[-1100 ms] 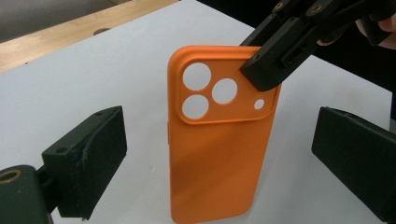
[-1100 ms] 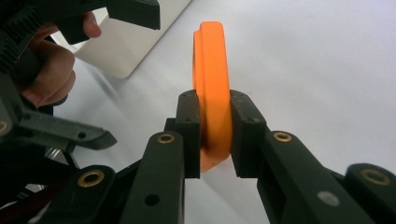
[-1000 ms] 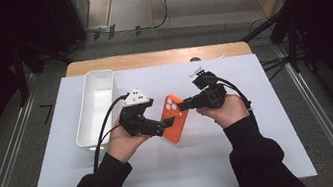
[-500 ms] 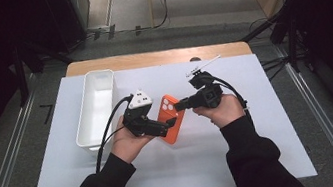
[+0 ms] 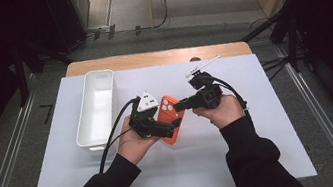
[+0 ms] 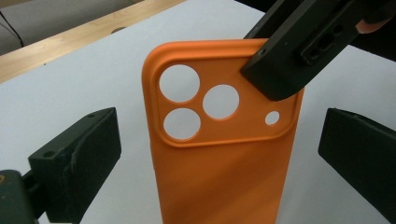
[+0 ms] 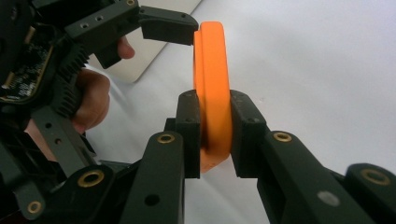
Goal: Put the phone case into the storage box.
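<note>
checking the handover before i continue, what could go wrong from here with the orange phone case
The right gripper pinches only one corner of the orange phone case, so the soft case could bend or slip out. The left gripper has its jaws open on either side of the case; if the right lets go first, the case may drop onto the white mat.

The white table sheet is evenly lit from above (surroundings left dark), with near jaws softly blurred.
</note>
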Demonstrator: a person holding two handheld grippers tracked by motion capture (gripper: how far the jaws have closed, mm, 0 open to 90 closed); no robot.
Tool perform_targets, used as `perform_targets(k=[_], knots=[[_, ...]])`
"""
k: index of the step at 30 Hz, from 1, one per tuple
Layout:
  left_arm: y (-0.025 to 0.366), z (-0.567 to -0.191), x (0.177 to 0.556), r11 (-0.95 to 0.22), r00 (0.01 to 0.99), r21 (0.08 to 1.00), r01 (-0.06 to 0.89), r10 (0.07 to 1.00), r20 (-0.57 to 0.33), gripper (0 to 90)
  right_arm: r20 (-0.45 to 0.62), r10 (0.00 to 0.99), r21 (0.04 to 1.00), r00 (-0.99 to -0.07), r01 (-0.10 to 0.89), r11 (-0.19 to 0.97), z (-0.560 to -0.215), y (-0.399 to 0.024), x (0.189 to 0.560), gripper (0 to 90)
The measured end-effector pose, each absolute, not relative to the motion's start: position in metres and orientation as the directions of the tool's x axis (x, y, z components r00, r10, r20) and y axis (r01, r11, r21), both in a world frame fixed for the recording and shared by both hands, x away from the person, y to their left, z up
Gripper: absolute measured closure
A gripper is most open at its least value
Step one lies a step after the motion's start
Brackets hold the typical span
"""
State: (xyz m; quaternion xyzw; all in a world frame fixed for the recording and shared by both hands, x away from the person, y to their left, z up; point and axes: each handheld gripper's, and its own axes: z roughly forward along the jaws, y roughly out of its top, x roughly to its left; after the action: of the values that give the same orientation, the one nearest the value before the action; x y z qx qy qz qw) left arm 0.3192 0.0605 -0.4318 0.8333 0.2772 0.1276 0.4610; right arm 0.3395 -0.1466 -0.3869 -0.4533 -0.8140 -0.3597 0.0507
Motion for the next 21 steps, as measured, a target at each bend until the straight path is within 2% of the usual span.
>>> perform_targets(k=[7, 21], knots=[[0.054, -0.436, 0.319, -0.399, 0.799, 0.833, 0.384, 0.596, -0.082, 0.0, 0.416, 0.699, 0.538, -0.582, 0.777, 0.326, -0.387, -0.146, 0.339, 74.3], [0.047, -0.437, 0.32, -0.39, 0.777, 0.837, 0.384, 0.626, -0.065, 0.6, 0.411, 0.695, 0.547, -0.59, 0.77, 0.329, -0.385, -0.144, 0.336, 74.3]])
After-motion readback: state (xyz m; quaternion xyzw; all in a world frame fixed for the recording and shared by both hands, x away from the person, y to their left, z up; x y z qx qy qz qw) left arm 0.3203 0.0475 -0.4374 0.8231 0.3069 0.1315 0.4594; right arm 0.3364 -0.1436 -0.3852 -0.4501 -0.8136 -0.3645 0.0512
